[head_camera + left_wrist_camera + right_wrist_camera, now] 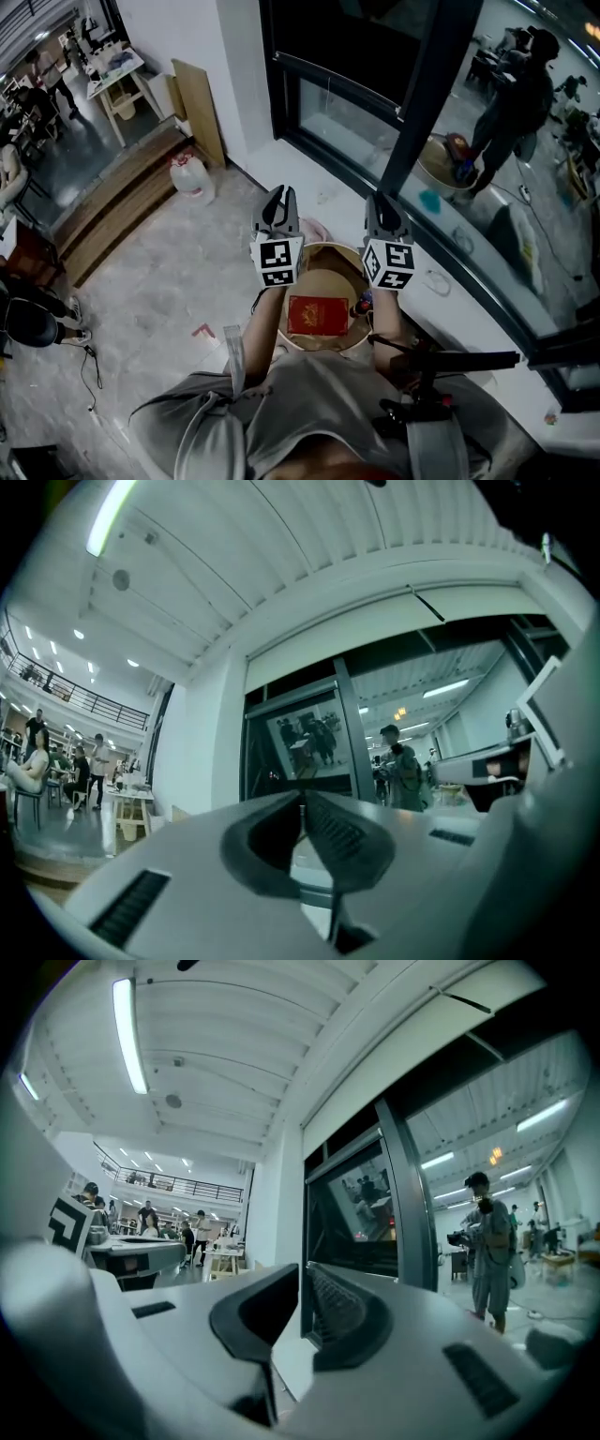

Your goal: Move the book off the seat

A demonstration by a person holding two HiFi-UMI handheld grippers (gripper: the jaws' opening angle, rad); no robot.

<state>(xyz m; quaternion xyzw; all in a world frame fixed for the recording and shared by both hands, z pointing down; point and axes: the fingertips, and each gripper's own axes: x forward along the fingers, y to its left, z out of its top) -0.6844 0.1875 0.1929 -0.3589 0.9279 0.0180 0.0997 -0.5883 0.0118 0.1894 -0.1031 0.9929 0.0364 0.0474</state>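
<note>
**Over the seat: both grippers shut, empty**

By the window (349, 120), the L gripper (279, 200) and R gripper (382, 208) are held side by side, about level. Each has its jaws closed tip to tip w/ nothing between them, and neither touches anything. Below them the red book (317, 315) lies flat, cover up, on the near part of the round wooden seat (328, 277). Its long axis runs approx. left-right in the head view.
</note>
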